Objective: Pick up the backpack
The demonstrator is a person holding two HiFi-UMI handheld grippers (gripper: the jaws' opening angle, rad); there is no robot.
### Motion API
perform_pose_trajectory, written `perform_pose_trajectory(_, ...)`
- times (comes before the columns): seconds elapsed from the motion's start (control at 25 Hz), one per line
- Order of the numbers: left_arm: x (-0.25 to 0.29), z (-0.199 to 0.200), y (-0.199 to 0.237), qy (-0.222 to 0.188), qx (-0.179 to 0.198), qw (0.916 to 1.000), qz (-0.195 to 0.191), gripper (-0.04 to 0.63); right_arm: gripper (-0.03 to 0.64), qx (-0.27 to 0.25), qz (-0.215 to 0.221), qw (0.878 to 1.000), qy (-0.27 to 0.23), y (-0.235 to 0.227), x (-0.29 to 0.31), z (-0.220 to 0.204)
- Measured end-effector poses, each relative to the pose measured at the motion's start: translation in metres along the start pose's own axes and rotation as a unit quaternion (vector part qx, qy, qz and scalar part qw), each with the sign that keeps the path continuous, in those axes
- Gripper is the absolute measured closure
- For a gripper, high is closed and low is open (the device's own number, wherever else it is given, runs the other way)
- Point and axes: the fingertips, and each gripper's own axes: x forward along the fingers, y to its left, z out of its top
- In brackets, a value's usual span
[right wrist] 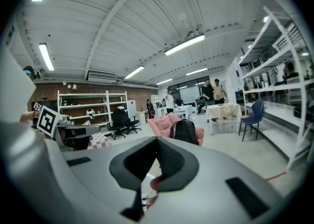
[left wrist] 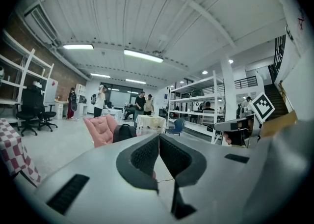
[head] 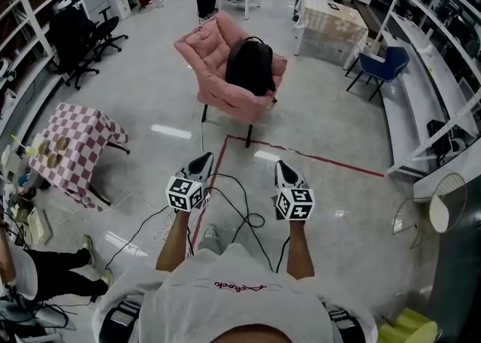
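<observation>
Backpack (head: 250,67) hides part of the pink chair (head: 210,52), well ahead.
My left hand-held gripper (head: 202,161) and right hand-held gripper (head: 282,168) point forward, jaws pressed together, empty.

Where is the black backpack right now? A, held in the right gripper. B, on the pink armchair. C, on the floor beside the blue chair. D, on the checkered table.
B: the black backpack stands on the seat of the pink armchair, leaning against its backrest.
</observation>
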Motion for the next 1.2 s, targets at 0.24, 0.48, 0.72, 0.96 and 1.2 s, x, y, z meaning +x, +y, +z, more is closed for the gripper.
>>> perform_pose_trajectory(0.24,0.029,0.001,0.013,0.002,0.001,1.0000,-0.004,0.583,0.598,0.002,0.001,1.000,0.003,-0.013,0.032,0.004)
perform_pose_trajectory(0.48,0.079,0.004,0.051,0.000,-0.001,0.9999,-0.012,0.583,0.598,-0.001,-0.003,1.000,0.007,-0.027,0.087,0.012)
perform_pose_trajectory(0.72,0.135,0.028,0.103,-0.009,0.000,0.9996,-0.026,0.583,0.598,-0.006,-0.016,1.000,0.004,-0.040,0.152,0.039)
perform_pose_trajectory(0.96,0.179,0.050,0.163,-0.016,0.005,0.9992,-0.037,0.583,0.598,-0.014,-0.023,1.000,-0.002,-0.037,0.224,0.069)
perform_pose_trajectory(1.2,0.211,0.054,0.214,-0.014,-0.002,0.9990,-0.043,0.583,0.598,-0.018,-0.030,0.999,0.005,-0.032,0.282,0.080)
